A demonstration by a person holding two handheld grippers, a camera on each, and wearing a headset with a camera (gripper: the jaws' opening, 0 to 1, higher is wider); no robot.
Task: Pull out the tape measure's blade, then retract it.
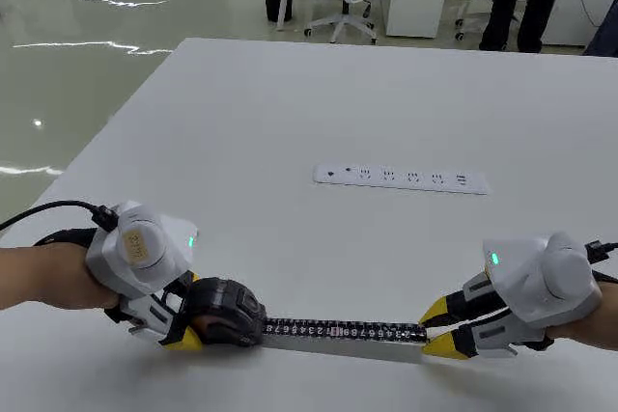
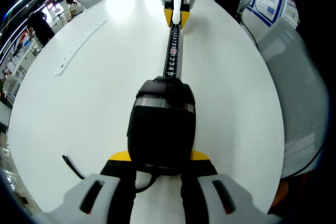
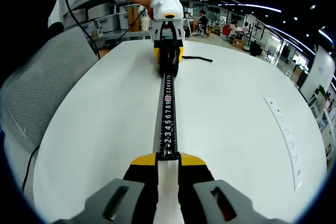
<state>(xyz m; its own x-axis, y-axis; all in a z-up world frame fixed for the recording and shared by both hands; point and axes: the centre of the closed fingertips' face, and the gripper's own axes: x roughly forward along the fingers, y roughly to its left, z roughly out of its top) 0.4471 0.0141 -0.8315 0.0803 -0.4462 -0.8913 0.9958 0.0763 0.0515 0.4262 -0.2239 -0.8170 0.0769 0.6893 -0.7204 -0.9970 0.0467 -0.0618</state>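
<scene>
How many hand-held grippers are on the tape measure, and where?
2. The left hand-held gripper holds the tape measure at the near left; the right hand-held gripper pinches the blade at its tip, near right.

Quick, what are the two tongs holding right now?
Left tongs: shut on the black tape measure case.
Right tongs: shut on the end of its black numbered blade.

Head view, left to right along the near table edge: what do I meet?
In order: left hand-held gripper → tape measure case → blade → right hand-held gripper.
</scene>
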